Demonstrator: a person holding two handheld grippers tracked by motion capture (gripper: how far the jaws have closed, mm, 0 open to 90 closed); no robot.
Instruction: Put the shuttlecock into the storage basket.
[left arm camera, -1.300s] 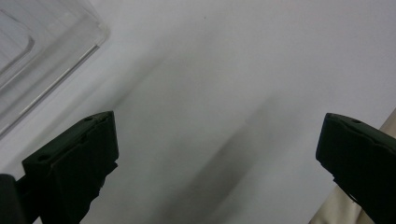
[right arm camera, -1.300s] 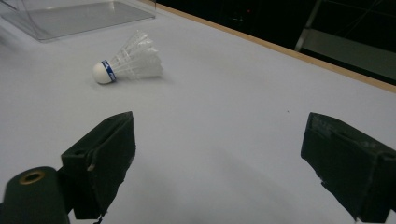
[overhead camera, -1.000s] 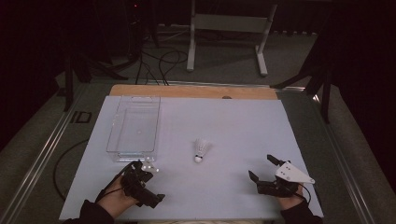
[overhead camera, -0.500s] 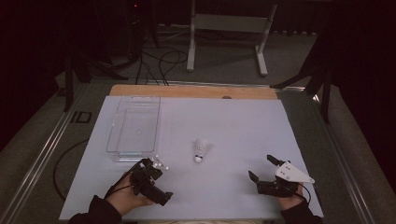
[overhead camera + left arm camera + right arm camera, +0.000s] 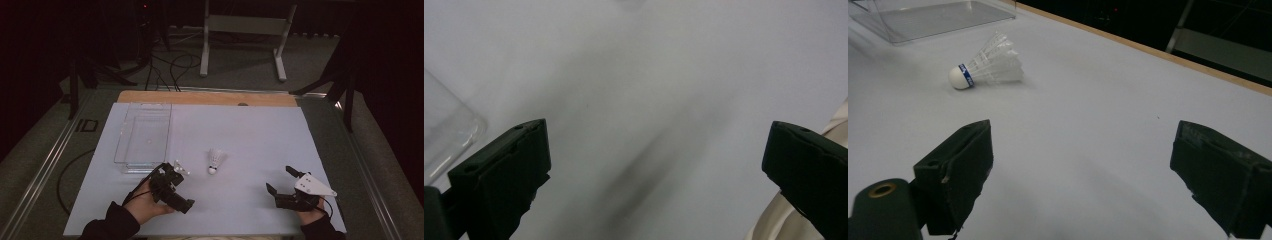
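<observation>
Now | one shuttlecock (image 5: 215,161) (lying flat) | one clear tray (image 5: 144,134) | left claw (image 5: 167,172) agape | right claw (image 5: 280,181) agape

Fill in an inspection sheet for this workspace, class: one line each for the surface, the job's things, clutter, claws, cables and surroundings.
Surface: white sheet over a table with a wooden far edge.
Job's things: shuttlecock lying on its side mid-sheet, cork toward the person; clear tray at the left, nothing seen inside.
Clutter: nothing seen.
Claws: left claw beside the tray's near corner, jaws wide apart, holding nothing; right claw at the near right, jaws wide apart, holding nothing, apart from the shuttlecock.
Cables: one trailing off the sheet's left side; more on the floor beyond the table.
Surroundings: dark room, grey metal stand behind the table.
</observation>
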